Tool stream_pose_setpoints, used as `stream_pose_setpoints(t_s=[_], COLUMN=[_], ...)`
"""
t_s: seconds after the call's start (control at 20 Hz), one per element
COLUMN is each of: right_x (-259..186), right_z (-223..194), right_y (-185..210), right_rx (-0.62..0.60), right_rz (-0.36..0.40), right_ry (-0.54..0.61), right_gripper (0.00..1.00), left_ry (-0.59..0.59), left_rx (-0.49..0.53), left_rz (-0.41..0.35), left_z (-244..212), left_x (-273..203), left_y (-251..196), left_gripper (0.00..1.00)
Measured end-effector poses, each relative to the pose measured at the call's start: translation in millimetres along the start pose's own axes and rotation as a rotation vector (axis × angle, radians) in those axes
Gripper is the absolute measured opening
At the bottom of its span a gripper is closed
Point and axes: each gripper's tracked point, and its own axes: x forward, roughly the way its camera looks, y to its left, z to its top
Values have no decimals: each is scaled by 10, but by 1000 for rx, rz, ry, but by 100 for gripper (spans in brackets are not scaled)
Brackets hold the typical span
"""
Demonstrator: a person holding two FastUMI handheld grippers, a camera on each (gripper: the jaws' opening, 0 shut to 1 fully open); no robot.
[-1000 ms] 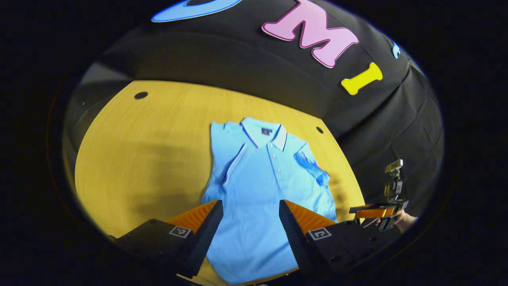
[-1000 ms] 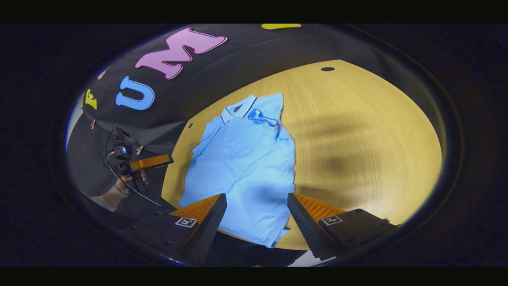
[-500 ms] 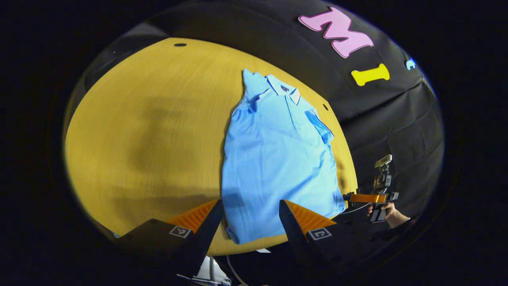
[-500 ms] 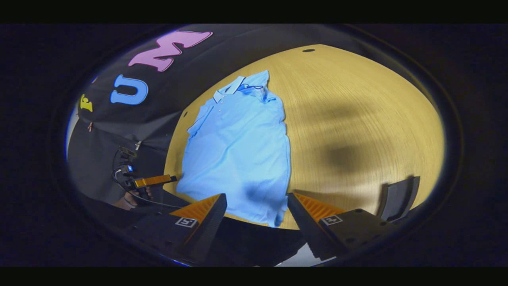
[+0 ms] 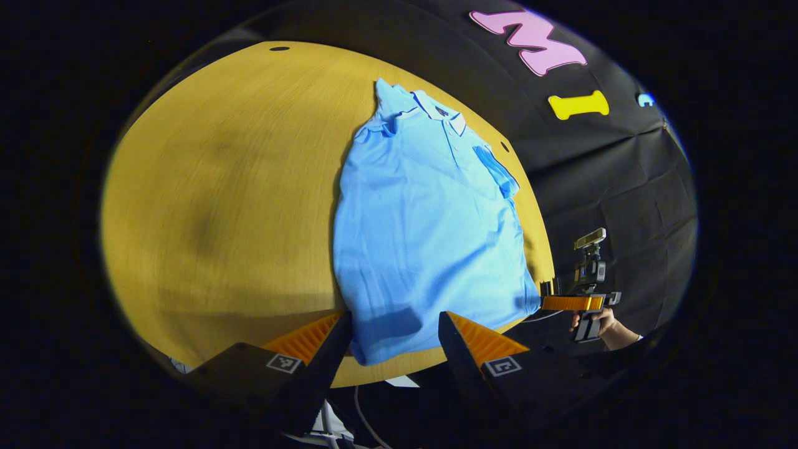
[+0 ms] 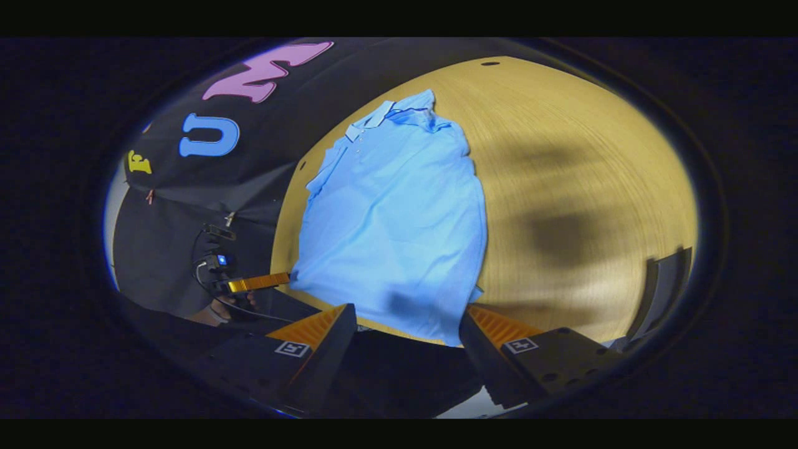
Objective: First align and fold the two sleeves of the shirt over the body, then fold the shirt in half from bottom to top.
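A light blue polo shirt (image 5: pixel 424 231) (image 6: pixel 399 218) lies flat on the yellow wooden table (image 5: pixel 218 199) (image 6: pixel 580 187), collar at the far end, both sleeves folded in over the body. My left gripper (image 5: pixel 394 346) hangs open just off the table's near edge, in front of the shirt's hem. My right gripper (image 6: pixel 405 340) is open too, likewise short of the hem and holding nothing. Each gripper also appears in the other's view, held in a hand: the right gripper (image 5: pixel 570 304) off the shirt's right corner, the left gripper (image 6: pixel 255 284) off its left corner.
The table has small dark holes (image 5: pixel 278 48) (image 6: pixel 490 63) near its far corners. A dark chair back (image 6: pixel 661 293) stands at the table's near right edge. Cables and a white patch of floor (image 5: pixel 399 381) lie below the near edge.
Both grippers have drawn back toward the near edge of the table; the shirt's hem now lies just beyond their open fingers. The shirt itself has not moved.
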Motion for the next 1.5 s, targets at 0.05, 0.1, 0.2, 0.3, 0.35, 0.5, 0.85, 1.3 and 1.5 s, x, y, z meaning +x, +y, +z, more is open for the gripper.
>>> stream_pose_setpoints(t_s=[0.05, 0.1, 0.2, 0.3, 0.35, 0.5, 0.85, 1.3, 1.5], right_x=[31, 86, 164, 262, 264, 260, 41, -96, -143], right_z=[6, 24, 35, 26, 41, 54, 537, 1400, 1815], right_y=[32, 42, -13, -143, -177, -127, 384, 1183, 1344], right_rx=[20, 42, 68, 91, 117, 158, 155, 18, -23], right_rz=[18, 27, 10, -32, -37, 8, 223, 365, 378], right_ry=[0, -2, -1, -2, -7, -24, -159, -309, -373], right_gripper=[96, 95, 87, 43, 28, 0, 5, 5, 5], left_ry=[2, 6, 20, 44, 45, 40, -31, -268, -345], left_rx=[-3, -13, -23, -33, -45, -38, 147, 268, 301], left_rz=[4, 16, 41, 53, 44, 45, 112, 27, 32], left_z=[-2, -1, -22, -62, -65, -22, 340, 1537, 2038], left_x=[13, 35, 139, 213, 242, 252, 47, -388, -392], left_y=[0, 26, 52, 59, 29, -25, -178, -844, -1051], left_gripper=[91, 90, 80, 44, 27, 11, 7, 7, 7])
